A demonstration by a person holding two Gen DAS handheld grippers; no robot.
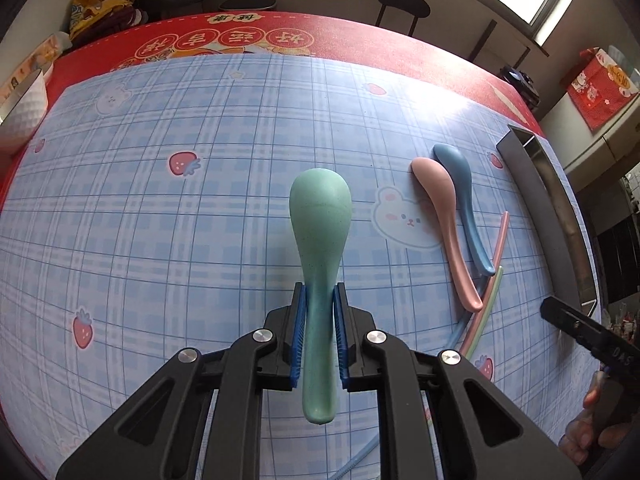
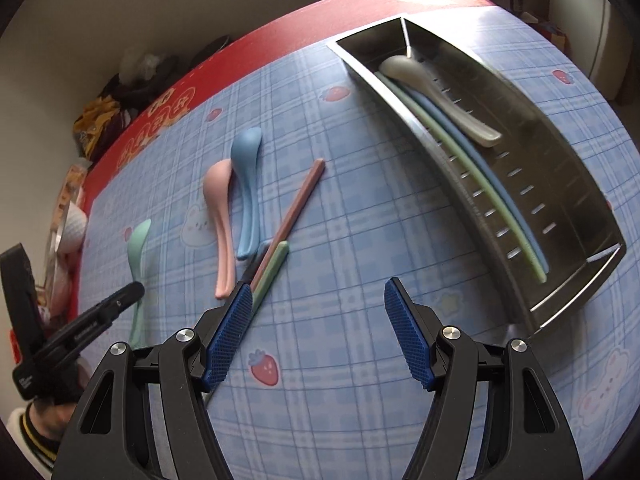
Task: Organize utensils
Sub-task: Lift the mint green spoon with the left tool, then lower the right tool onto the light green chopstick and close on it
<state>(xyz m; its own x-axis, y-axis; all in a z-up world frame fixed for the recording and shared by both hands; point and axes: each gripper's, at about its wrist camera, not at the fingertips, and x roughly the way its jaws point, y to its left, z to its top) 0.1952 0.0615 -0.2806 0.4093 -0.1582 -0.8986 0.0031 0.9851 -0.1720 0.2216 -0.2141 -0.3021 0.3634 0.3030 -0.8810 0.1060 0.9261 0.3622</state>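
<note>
My left gripper [image 1: 320, 300] is shut on the handle of a green spoon [image 1: 320, 240], bowl pointing away, just over the blue plaid mat [image 1: 160, 220]. The same spoon [image 2: 138, 252] and left gripper [image 2: 116, 304] show at the left of the right wrist view. A pink spoon [image 2: 220, 216] and a blue spoon [image 2: 246, 184] lie side by side on the mat, with a pink chopstick [image 2: 296, 200] and a green chopstick [image 2: 272, 268] beside them. My right gripper [image 2: 318, 320] is open and empty above the mat. A steel tray [image 2: 580, 184] holds a white spoon [image 2: 432, 92] and green and blue chopsticks.
The red tablecloth [image 1: 360, 40] borders the mat. A white bowl [image 1: 20, 116] stands at the far left edge. The steel tray [image 1: 540, 208] lies along the mat's right side. Chairs and clutter stand beyond the table.
</note>
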